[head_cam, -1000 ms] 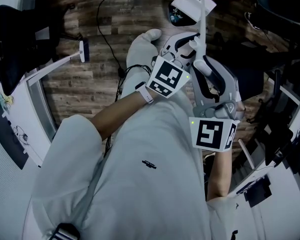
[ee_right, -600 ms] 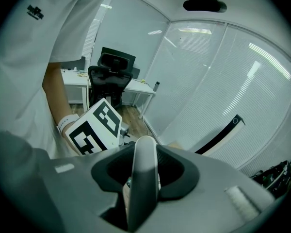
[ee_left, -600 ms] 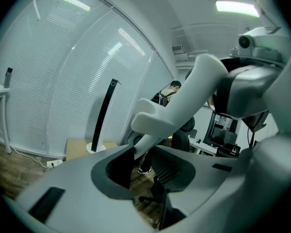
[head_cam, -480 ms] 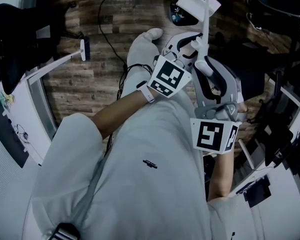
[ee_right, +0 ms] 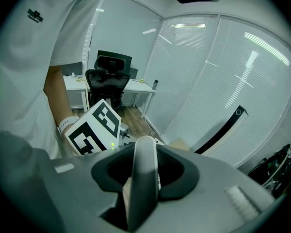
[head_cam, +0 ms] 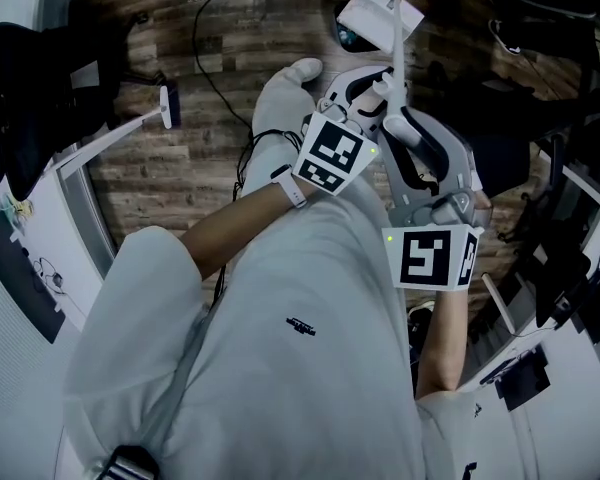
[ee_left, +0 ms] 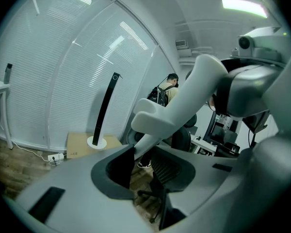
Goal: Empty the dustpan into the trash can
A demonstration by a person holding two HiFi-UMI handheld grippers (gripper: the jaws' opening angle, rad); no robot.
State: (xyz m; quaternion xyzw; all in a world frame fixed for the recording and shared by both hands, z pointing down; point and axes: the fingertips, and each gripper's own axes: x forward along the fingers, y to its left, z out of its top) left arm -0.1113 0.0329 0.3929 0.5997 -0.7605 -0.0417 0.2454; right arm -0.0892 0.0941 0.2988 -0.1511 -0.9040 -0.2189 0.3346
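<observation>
Trash can (head_cam: 351, 36): a dark round mouth on the wood floor (head_cam: 170, 183), mostly covered by the pan. A few coloured scraps show inside, too small to name.
Dustpan (head_cam: 378, 10): white and tilted, directly over the can's mouth. I cannot see what is in it from the head view.
Dustpan handle (head_cam: 394, 60): a white rod running from the pan back to both my claws.
Left claw (ee_left: 144, 152): closed down on the dustpan handle, nearer the pan.
Right claw (ee_right: 143, 176): half-closed and clamped on the handle, which stands upright between its jaws.
Around: my white shoe (head_cam: 285, 93) is beside the left claw. A black cable (head_cam: 206, 63) trails across the boards, and a black chair (head_cam: 35, 78) stands well off to the left.
</observation>
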